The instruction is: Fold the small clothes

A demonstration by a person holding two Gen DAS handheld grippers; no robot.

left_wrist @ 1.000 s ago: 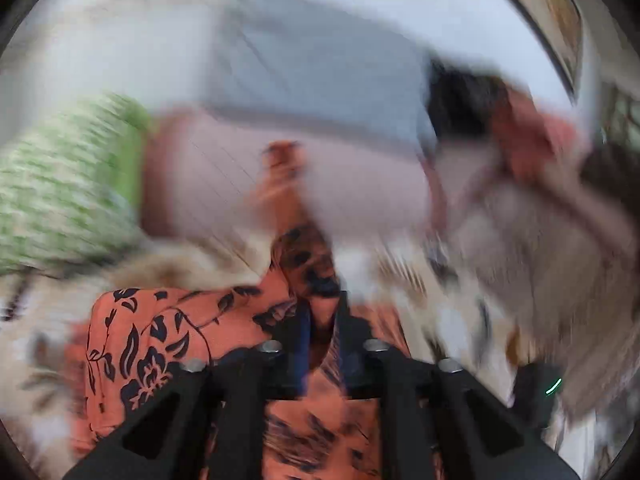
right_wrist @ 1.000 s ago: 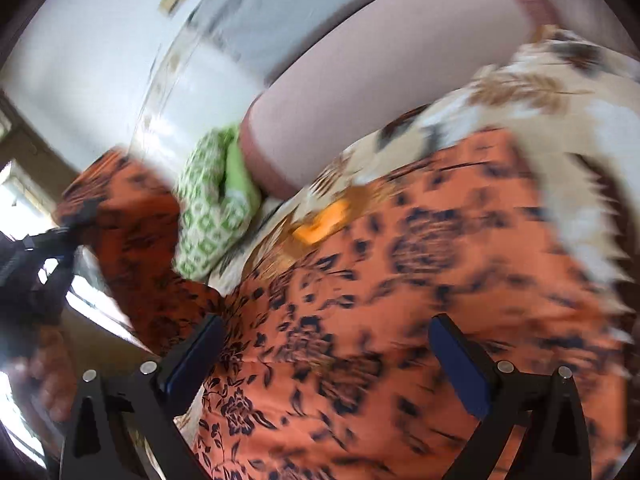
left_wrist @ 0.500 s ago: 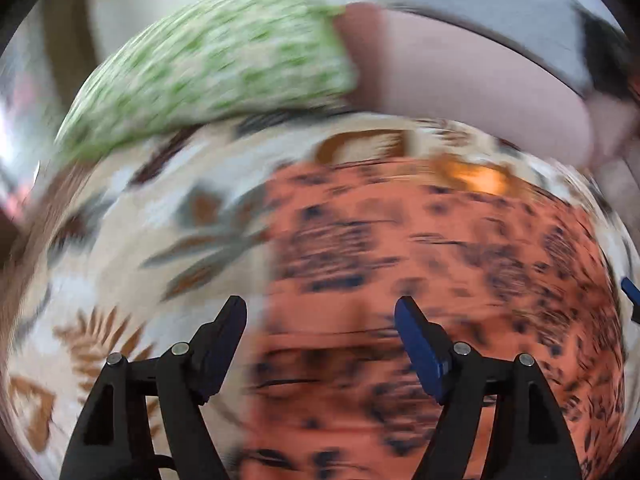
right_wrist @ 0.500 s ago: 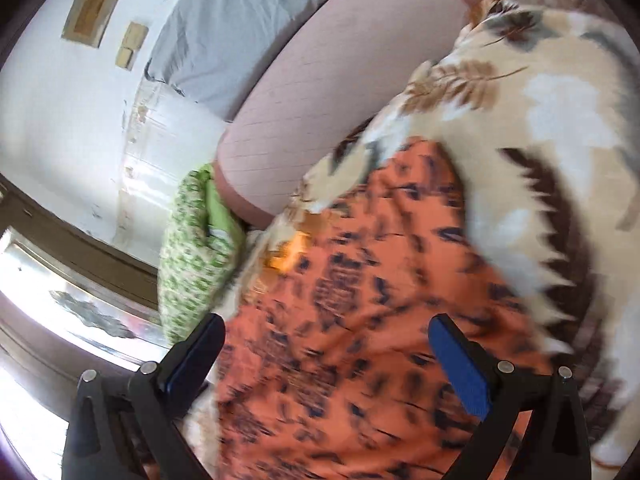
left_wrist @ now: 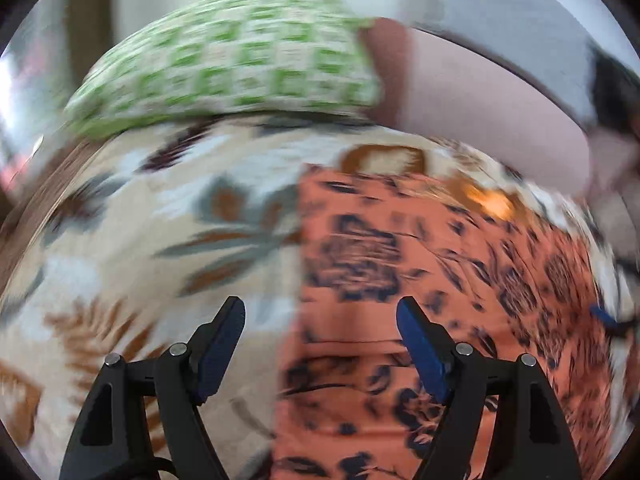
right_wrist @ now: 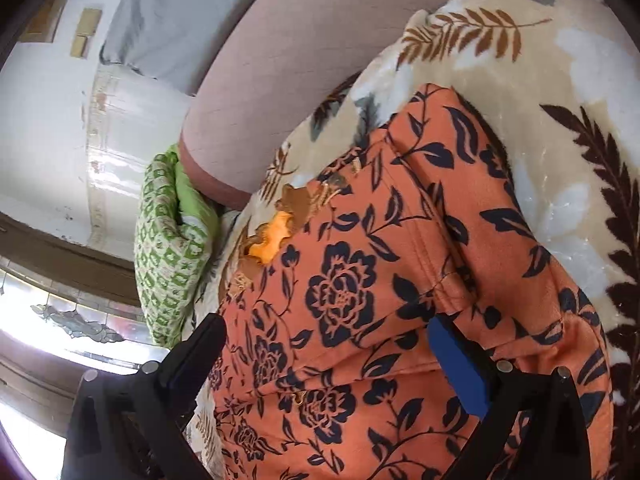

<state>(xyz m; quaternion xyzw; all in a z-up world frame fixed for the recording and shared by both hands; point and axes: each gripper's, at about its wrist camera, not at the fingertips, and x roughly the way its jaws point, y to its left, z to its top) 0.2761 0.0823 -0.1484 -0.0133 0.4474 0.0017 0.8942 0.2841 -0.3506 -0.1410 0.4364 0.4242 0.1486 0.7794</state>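
Observation:
An orange garment with dark blue flowers (left_wrist: 420, 280) lies folded on a cream leaf-print blanket (left_wrist: 140, 240). My left gripper (left_wrist: 320, 320) is open and empty, hovering over the garment's left edge. In the right wrist view the garment (right_wrist: 360, 280) fills the middle, with a fold flap lying across it. My right gripper (right_wrist: 324, 344) is open just above the garment, holding nothing. The right gripper's blue pad tip (left_wrist: 604, 314) shows at the far right of the left wrist view.
A green checked pillow (left_wrist: 232, 60) lies at the head of the blanket, also in the right wrist view (right_wrist: 168, 248). A pink bolster (right_wrist: 300, 60) and a grey pillow (right_wrist: 180, 12) lie behind. A window (right_wrist: 48, 320) is at the left.
My left gripper let go of the garment, opened, and swung over its left edge. The garment was laid down flat. My right gripper stayed open and moved closer to the cloth.

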